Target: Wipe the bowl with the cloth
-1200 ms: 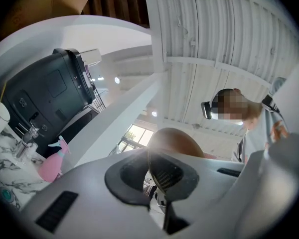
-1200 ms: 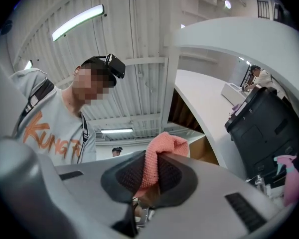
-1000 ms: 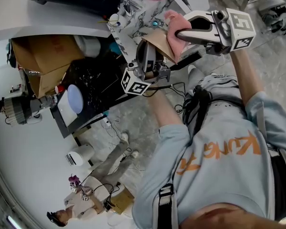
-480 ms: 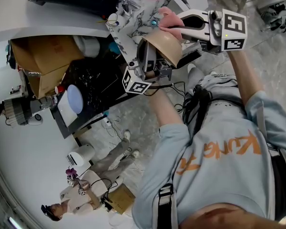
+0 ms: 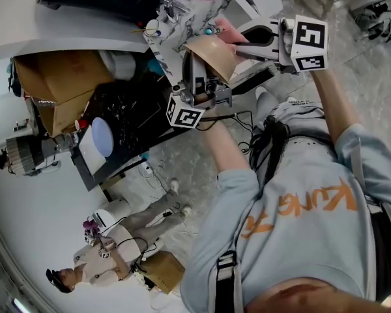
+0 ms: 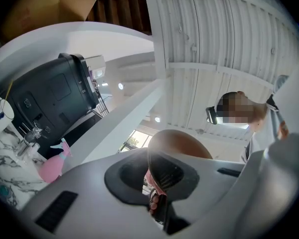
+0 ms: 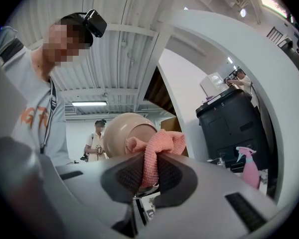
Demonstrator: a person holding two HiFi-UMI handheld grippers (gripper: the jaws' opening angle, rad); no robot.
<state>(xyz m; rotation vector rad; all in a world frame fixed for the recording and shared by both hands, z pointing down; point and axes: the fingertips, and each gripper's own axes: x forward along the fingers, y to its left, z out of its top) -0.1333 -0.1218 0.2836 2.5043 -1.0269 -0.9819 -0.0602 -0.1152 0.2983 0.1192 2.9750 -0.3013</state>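
Because the left gripper fills the lower half of its own view, only the domed outside of the round tan bowl rises above the jaws, which are clenched on the bowl's thin rim; the rest of the bowl is cut off. From the head view the bowl is held up in the air between the two grippers, and most of the pink knitted cloth is hidden behind it and the right gripper. The right gripper view shows those jaws grasping the cloth, whose bunched end overlaps the bowl; whether it presses there is unclear. Beyond the grippers lies a marble-patterned table carrying small clutter too tiny to name and a pink spray bottle. A brown cardboard box sits to one side, a grey stone floor spreads below, and another person stands on it, well apart.
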